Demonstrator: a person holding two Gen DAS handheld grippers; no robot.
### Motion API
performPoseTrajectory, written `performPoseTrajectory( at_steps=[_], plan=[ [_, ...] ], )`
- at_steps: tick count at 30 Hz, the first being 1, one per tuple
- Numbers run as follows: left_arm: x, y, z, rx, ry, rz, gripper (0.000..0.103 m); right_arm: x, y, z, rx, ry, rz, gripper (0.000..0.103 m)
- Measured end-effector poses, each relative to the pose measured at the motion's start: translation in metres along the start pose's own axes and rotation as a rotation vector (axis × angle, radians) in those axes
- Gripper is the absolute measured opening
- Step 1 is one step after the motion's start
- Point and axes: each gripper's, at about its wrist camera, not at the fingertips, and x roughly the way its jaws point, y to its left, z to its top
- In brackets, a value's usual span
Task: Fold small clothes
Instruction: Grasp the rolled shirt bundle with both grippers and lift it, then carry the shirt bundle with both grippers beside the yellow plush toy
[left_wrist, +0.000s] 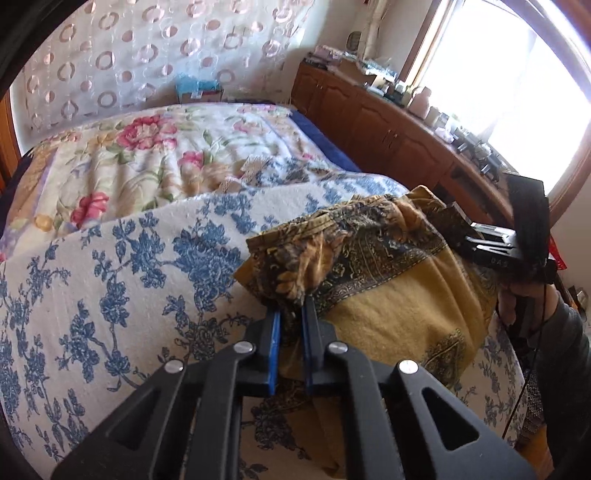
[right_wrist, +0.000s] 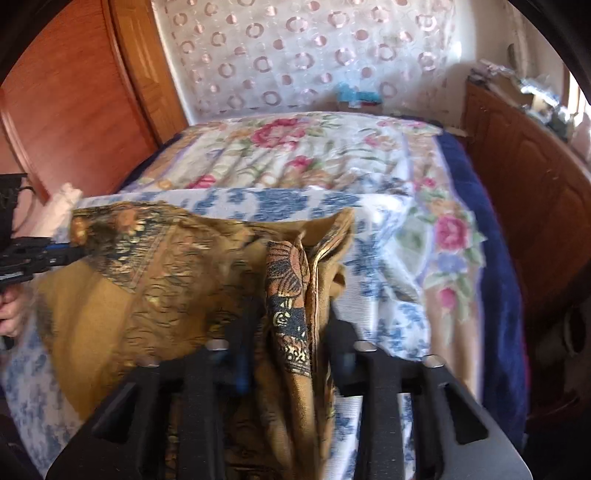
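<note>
- Mustard garment (left_wrist: 399, 295), dark patterned border, held up above the bed (left_wrist: 129, 266) between the two tongs; its lower part drapes down toward the blue-flowered sheet (left_wrist: 110, 295).
- Left tongs (left_wrist: 291, 314): blue-lined jaws closed on a bunched corner of the garment's patterned edge, cloth pinched right at the tips.
- Right tongs (right_wrist: 291, 325): jaws clamped on a gathered fold at the opposite corner; fabric runs down between them toward the camera. View blurred.
- From the left wrist view, the right tongs (left_wrist: 480, 240) sit at the garment's far right edge; a hand (left_wrist: 517, 299) grips the handle below.
- Pink-flowered blanket (left_wrist: 147, 155) covers the bed beyond the sheet.
- Wooden cabinets (left_wrist: 388, 129) along the right wall, window (left_wrist: 517, 92) above.
</note>
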Motion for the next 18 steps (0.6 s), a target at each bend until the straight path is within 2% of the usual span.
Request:
performPoseTrajectory(
  at_steps=[4,9,13,18],
  plan=[
    [-0.02,-0.006,-0.002,0.006,-0.061,-0.018,0.005,-0.01,0.01,-0.003,-0.027,-0.04,-0.031,0.012],
    [-0.062,-0.024,-0.008,0.017,-0.144,-0.03,0.005,-0.052,0.041,-0.002,-0.078,-0.185,-0.076,0.011],
    [-0.108,-0.038,-0.017,0.028,-0.224,-0.011,0.005,-0.087,0.081,0.005,-0.148,-0.267,-0.066,0.01],
    [-0.172,-0.027,-0.031,0.014,-0.308,0.03,0.005,-0.115,0.143,0.019,-0.247,-0.341,-0.028,0.01]
  ],
)
